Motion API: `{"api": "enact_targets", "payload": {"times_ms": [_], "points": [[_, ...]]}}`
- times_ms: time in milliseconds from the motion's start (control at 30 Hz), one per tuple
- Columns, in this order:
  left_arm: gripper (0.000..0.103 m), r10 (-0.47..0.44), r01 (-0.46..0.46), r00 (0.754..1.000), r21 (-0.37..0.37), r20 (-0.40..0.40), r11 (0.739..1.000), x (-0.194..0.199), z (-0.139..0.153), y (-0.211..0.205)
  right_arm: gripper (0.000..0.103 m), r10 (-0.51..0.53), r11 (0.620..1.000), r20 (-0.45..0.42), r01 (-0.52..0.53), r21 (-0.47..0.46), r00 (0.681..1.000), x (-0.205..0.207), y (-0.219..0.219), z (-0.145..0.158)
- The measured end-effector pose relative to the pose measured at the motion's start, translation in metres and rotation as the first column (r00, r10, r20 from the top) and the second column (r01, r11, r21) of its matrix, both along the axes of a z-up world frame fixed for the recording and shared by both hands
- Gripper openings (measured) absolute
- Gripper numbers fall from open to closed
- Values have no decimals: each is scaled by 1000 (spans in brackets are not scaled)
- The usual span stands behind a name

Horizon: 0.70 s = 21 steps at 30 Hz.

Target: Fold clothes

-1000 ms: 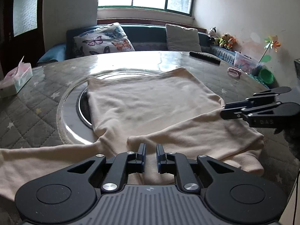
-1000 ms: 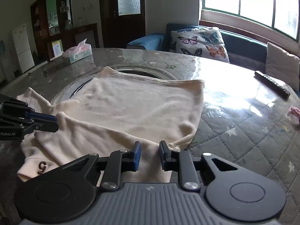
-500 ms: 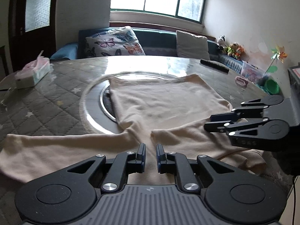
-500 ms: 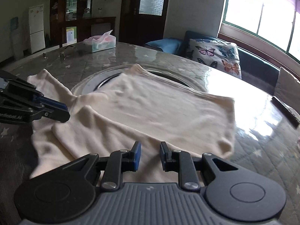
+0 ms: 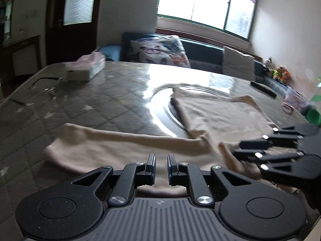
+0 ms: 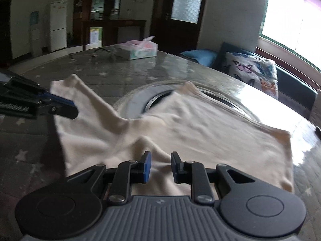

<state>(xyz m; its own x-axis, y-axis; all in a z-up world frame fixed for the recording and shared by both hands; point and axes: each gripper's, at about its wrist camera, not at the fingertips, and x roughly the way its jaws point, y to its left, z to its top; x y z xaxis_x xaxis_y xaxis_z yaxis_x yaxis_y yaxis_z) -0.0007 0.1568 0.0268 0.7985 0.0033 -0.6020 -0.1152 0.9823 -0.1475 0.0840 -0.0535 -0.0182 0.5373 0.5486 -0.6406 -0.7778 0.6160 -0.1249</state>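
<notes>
A cream long-sleeved top [image 5: 216,116] lies on the round table; in the right wrist view the top [image 6: 200,132] fills the middle. One sleeve [image 5: 104,144] stretches out to the left; the other is folded across the body. My left gripper [image 5: 161,161] is open and empty just above the near hem. My right gripper [image 6: 160,165] is open and empty over the folded sleeve. The right gripper [image 5: 238,150] shows at the right of the left wrist view, and the left gripper [image 6: 74,109] at the left of the right wrist view.
A quilted grey table cover [image 5: 90,104] under glass with a round turntable ring [image 5: 160,108]. A tissue box [image 5: 84,70] and glasses [image 6: 94,54] sit far left. A remote [image 5: 262,89] and a green bowl [image 5: 314,116] lie at right. A sofa with cushions [image 5: 160,50] is behind.
Both views have swung left, showing more of the outstretched left sleeve and the tissue box. The two grippers have come closer together. The right gripper's jaws have opened a little wider.
</notes>
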Motion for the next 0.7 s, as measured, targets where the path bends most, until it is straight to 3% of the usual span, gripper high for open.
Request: {"api": "enact_targets", "payload": {"times_ms": [133, 333, 433, 567, 700], "points": [[14, 67, -67, 998, -13, -6, 998, -6, -2, 16, 22, 70, 998, 6, -70, 5, 998, -16, 1, 8], [19, 191, -192, 981, -35, -19, 981, -10, -4, 36, 23, 82, 996, -14, -83, -13, 996, -25, -1, 4], [19, 237, -237, 971, -27, -16, 971, -14, -2, 44, 23, 105, 994, 19, -105, -17, 994, -34, 0, 4], [34, 299, -299, 954, -18, -3, 954, -20, -1, 54, 23, 104, 994, 12, -104, 16, 994, -35, -7, 11], [34, 371, -371, 929, -9, -11, 929, -22, -3, 63, 24, 129, 992, -34, -129, -11, 991, -35, -4, 3]]}}
